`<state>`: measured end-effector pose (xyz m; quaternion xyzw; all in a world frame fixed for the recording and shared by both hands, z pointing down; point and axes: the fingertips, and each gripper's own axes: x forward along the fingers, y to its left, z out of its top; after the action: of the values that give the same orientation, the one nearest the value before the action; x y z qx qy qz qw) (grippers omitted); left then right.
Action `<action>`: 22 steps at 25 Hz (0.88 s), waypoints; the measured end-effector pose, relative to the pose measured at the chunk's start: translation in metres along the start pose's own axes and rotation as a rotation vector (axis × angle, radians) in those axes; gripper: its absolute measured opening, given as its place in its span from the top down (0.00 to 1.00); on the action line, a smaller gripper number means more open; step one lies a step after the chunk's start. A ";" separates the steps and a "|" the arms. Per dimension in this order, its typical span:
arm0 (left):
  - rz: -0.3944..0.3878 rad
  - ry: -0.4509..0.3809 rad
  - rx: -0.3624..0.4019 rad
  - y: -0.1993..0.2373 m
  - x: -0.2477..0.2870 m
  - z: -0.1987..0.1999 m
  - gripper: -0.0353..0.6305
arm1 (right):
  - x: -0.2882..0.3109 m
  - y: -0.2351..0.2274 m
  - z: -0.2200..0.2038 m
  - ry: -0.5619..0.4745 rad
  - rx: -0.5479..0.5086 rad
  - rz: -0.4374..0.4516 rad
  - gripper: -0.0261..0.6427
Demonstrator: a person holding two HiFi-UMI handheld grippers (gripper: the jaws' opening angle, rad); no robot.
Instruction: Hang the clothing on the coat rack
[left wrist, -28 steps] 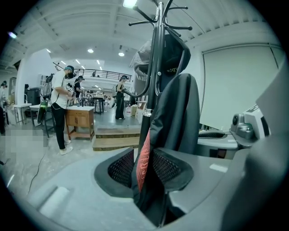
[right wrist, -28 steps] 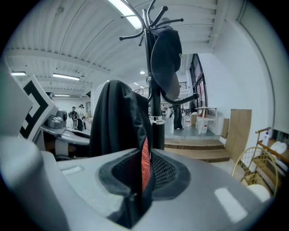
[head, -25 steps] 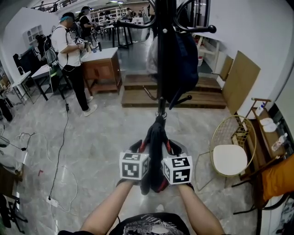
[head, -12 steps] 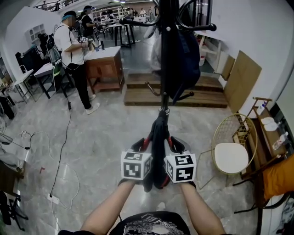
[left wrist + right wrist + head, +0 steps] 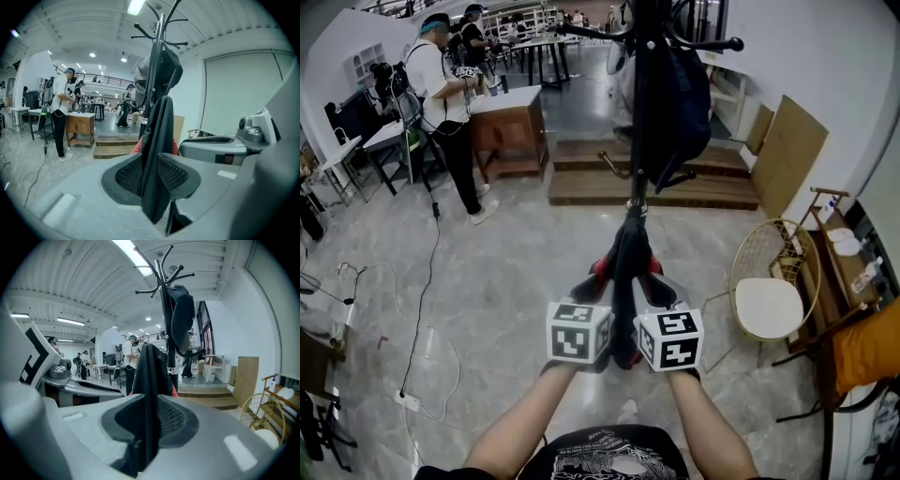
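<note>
Clothing [image 5: 625,267], dark, soft and probably light, is hanging limply in the left hand-held gripper [image 5: 151,174] and the right hand-held gripper [image 5: 148,417], both clamping its bunched fabric side by side, seemingly a sensible hold, while the coat rack [image 5: 640,141] is standing at twelve o'clock just beyond.

tongs [image 5: 149,420] clamping black garment [image 5: 151,373], coat rack [image 5: 165,305] beyond

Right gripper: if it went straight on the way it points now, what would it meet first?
Most likely the coat rack pole, which stands just beyond the dark garment clamped in the right gripper, with a dark jacket already hanging on it. Depth is hard to judge here.
</note>
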<state>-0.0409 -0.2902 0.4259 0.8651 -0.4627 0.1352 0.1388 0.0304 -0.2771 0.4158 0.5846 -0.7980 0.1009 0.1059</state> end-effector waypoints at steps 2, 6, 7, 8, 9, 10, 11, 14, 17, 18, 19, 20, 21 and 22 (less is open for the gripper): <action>-0.006 -0.001 0.022 -0.004 -0.006 0.000 0.80 | -0.006 0.006 0.002 -0.003 -0.005 0.003 0.85; -0.013 -0.023 0.044 -0.012 -0.022 0.002 0.80 | -0.020 0.018 0.004 -0.014 -0.021 0.005 0.85; -0.011 -0.032 0.048 -0.013 -0.028 0.003 0.80 | -0.024 0.022 0.005 -0.018 -0.025 0.004 0.85; -0.011 -0.036 0.049 -0.014 -0.033 0.003 0.80 | -0.028 0.026 0.006 -0.023 -0.028 0.001 0.85; -0.014 -0.038 0.045 -0.015 -0.037 0.002 0.80 | -0.031 0.030 0.007 -0.027 -0.031 -0.001 0.86; -0.018 -0.041 0.039 -0.016 -0.041 0.000 0.80 | -0.034 0.034 0.006 -0.030 -0.031 -0.001 0.86; -0.022 -0.047 0.033 -0.017 -0.045 -0.001 0.80 | -0.038 0.037 0.005 -0.031 -0.029 -0.001 0.86; -0.032 -0.063 0.019 -0.022 -0.057 -0.004 0.80 | -0.050 0.045 0.000 -0.034 -0.019 0.001 0.87; -0.039 -0.077 0.023 -0.027 -0.070 -0.005 0.80 | -0.061 0.052 -0.001 -0.037 -0.021 0.001 0.88; -0.038 -0.082 0.026 -0.027 -0.074 -0.005 0.81 | -0.064 0.054 -0.001 -0.038 -0.022 0.001 0.88; -0.036 -0.086 0.027 -0.028 -0.078 -0.005 0.81 | -0.067 0.057 -0.001 -0.037 -0.024 0.003 0.88; -0.035 -0.087 0.026 -0.028 -0.082 -0.007 0.82 | -0.070 0.060 -0.001 -0.036 -0.026 0.004 0.88; -0.036 -0.086 0.025 -0.029 -0.085 -0.010 0.83 | -0.073 0.062 -0.002 -0.035 -0.028 0.006 0.88; -0.037 -0.085 0.024 -0.030 -0.088 -0.013 0.84 | -0.076 0.066 -0.003 -0.034 -0.031 0.008 0.89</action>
<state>-0.0642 -0.2028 0.4026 0.8802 -0.4503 0.1013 0.1109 -0.0097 -0.1874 0.3945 0.5814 -0.8035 0.0790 0.1008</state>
